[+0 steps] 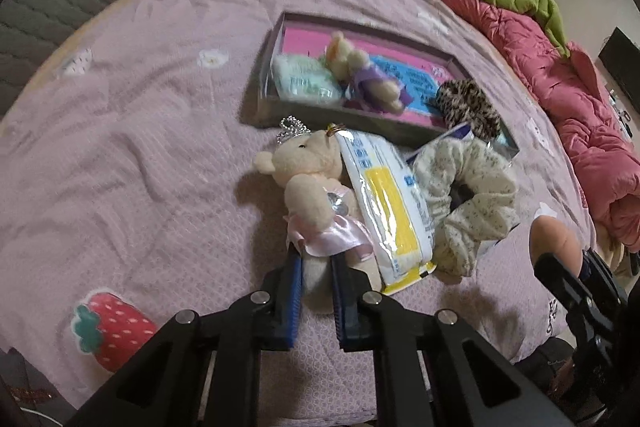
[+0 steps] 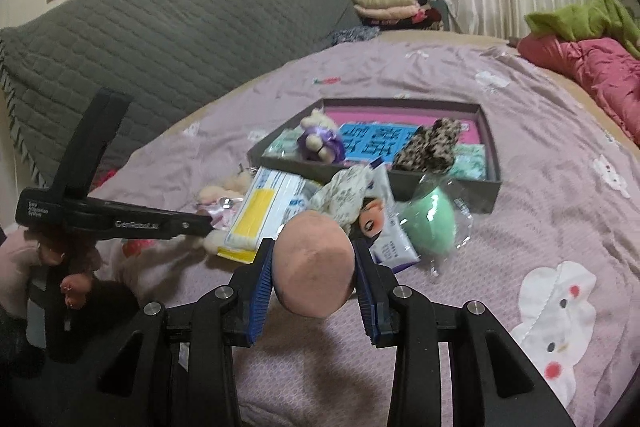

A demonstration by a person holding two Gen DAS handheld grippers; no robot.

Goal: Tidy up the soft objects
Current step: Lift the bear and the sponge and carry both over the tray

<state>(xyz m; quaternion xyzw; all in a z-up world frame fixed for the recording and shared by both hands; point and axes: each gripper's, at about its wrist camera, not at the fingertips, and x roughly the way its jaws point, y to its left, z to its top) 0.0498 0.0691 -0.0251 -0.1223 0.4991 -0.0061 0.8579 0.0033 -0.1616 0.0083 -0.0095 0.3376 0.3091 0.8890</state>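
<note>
Our left gripper clamps nearly shut on the legs of the pink-dressed bear above the lilac bedspread. Our right gripper holds partway open, squeezing a peach sponge, near the box.

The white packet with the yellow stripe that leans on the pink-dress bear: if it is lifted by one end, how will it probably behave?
The packet looks like glossy film over soft contents, so it will probably bend and sag. The shiny wrap may slip between pads. It leans on the pink-dress bear, which the left tongs grip, so it will likely slide when the bear moves.
</note>
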